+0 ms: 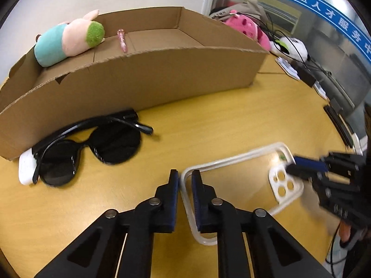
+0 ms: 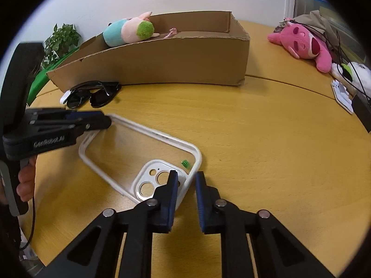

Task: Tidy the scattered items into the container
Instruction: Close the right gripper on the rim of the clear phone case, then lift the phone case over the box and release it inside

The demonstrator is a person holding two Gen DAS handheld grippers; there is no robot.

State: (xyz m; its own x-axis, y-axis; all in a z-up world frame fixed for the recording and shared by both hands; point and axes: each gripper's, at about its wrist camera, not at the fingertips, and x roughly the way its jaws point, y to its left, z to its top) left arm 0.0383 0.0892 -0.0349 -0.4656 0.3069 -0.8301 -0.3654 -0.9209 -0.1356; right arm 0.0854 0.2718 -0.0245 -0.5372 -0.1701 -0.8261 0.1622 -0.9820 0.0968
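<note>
A clear phone case with a white rim (image 1: 234,159) (image 2: 141,157) lies on the yellow table. My left gripper (image 1: 185,180) (image 2: 102,121) is nearly closed around the case's rim at one end. My right gripper (image 2: 186,180) (image 1: 292,164) straddles the rim at the camera-cutout end, its jaws a small gap apart. Black sunglasses (image 1: 92,148) (image 2: 94,95) lie beside the cardboard box (image 1: 143,78) (image 2: 162,62), on top of a small white object (image 1: 25,166). Inside the box are a plush toy (image 1: 69,38) (image 2: 127,31) and a pink pen (image 1: 122,40).
A pink plush (image 2: 303,44) (image 1: 248,27), a white plush (image 2: 352,74) and cables lie at the table's far right. A green plant (image 2: 61,39) stands behind the box at the left. The table's edge (image 2: 361,125) curves on the right.
</note>
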